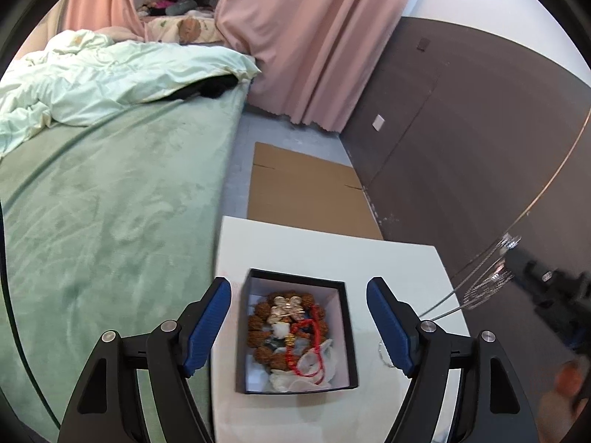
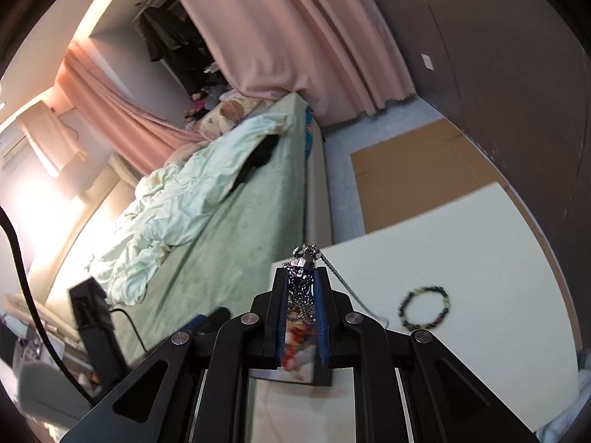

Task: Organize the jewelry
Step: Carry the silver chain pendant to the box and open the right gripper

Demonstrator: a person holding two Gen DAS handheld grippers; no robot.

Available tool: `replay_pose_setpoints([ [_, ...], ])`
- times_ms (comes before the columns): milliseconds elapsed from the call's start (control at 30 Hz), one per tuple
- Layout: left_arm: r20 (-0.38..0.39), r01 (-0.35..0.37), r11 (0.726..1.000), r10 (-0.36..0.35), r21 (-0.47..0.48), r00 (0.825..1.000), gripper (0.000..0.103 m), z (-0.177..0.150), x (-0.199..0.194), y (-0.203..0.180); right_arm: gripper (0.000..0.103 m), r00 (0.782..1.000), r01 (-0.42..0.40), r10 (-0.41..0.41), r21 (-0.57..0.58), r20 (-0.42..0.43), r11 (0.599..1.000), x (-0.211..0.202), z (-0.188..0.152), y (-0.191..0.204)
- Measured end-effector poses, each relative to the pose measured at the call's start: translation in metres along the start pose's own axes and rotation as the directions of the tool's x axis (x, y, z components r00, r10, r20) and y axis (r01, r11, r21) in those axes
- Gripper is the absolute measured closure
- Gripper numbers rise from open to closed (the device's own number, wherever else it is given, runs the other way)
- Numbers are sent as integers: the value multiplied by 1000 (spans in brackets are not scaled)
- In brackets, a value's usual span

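A black jewelry box (image 1: 352, 339) with a white inside stands on the white table (image 1: 388, 258). It holds a brown bead bracelet (image 1: 262, 332), a red cord bracelet (image 1: 310, 336) and a gold flower piece (image 1: 286, 306). My left gripper (image 1: 299, 323) is open, its jaws on either side of the box. My right gripper (image 2: 301, 277) is shut on a silver chain necklace (image 2: 304, 262), held above the table; it shows at the right of the left wrist view (image 1: 491, 277), its chain hanging toward the table. A dark bead bracelet (image 2: 424, 308) lies on the table (image 2: 461, 243).
A bed with a green cover (image 1: 103, 199) runs along the table's left side. Flat cardboard (image 1: 306, 188) lies on the floor beyond the table. A brown wall panel (image 1: 461, 129) stands to the right, pink curtains (image 1: 306, 37) behind.
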State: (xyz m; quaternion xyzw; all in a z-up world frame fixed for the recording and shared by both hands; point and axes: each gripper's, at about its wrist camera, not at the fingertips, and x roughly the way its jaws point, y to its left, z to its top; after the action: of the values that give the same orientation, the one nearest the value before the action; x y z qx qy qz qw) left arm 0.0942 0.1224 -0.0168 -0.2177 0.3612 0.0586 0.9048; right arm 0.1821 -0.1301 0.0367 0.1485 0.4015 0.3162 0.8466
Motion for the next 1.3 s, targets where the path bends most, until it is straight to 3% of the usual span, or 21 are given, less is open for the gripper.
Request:
replay_pose_setpoints([
  [333,56,4,997,0,-75,998,25,8,-20,24,88,999,-47,49,-111,13,993,-5,13,69],
  [800,73,22,990,-12,-137,997,25,15,-27,42,88,998,-68,68,-165,-1,984,-3,24,92],
  [1067,60,10,991,-2,-137,998,25,14,-24,43,88,993,-47,31,-138,-115,989,41,-1,63],
  [1300,1,-27,987,27,-159,1000,25,11,-11,50,87,940,-78,56,-52,-336,996,94,-34,18],
])
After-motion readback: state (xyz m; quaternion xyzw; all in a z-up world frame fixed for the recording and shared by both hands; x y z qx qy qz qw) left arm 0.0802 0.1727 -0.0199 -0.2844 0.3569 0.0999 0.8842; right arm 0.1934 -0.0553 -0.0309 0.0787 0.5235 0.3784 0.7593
